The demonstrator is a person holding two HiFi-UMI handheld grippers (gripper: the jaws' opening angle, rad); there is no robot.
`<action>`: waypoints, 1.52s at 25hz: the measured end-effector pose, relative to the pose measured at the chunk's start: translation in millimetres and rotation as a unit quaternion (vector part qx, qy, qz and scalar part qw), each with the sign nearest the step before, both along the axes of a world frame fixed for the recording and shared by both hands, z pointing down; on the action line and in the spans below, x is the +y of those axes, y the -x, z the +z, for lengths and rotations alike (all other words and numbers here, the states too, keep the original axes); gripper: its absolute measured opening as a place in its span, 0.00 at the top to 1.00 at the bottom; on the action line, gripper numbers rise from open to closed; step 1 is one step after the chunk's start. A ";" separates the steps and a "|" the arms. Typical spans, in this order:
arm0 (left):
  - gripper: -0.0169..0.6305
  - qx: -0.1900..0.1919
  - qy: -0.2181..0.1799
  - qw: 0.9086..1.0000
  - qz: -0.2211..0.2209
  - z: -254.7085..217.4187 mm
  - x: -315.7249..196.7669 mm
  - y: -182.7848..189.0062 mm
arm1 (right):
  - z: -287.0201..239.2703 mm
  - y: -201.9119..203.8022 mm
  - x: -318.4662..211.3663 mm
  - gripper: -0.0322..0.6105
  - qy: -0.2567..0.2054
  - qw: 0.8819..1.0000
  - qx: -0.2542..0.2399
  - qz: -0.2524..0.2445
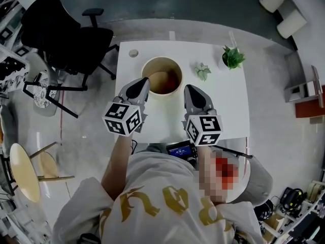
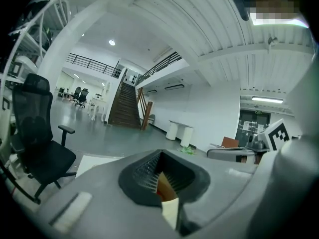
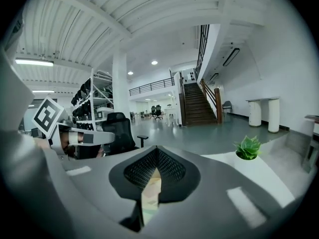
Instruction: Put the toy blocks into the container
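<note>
2 grippers [image 1: 144, 81] [image 1: 192, 89], 1 container [image 1: 161, 59], 2 plants [image 1: 233, 57] [image 1: 203, 71]

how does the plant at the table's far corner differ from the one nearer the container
The corner plant is larger and vivid green; the nearer plant is smaller and pale grey-green. The corner plant sits near the far right corner of the table; the nearer plant sits closer to the container. Both stand on the white table.

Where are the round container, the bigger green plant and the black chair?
round container [image 1: 161, 59], head view, far rim.
bigger green plant [image 1: 233, 57], head view, its leaves.
black chair [image 1: 86, 43], head view, its seat.
</note>
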State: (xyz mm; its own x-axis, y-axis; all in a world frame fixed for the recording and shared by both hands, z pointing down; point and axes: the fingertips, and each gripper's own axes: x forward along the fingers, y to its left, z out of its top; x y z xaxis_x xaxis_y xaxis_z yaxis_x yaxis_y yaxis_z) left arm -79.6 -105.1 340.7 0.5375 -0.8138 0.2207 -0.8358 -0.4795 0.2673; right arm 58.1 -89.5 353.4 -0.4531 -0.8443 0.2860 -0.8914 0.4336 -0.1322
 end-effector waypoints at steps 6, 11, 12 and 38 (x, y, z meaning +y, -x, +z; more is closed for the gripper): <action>0.97 -0.001 -0.004 1.000 -0.003 -5.2 3.5 -3.8 | -0.3 -6.0 1.9 0.92 0.001 1.000 -0.004 0.002; 0.97 0.000 -0.002 1.000 -0.003 -5.0 4.0 -5.3 | -6.0 -5.5 3.2 0.92 -0.010 1.000 -0.018 -0.006; 0.97 0.001 -0.002 1.000 -0.003 -5.0 4.2 -5.5 | -5.7 -4.5 4.1 0.92 -0.010 1.000 -0.017 -0.008; 0.97 0.048 -0.006 0.999 0.020 -11.9 -9.6 2.0 | -5.3 14.7 1.0 0.92 -0.010 1.000 -0.005 -0.010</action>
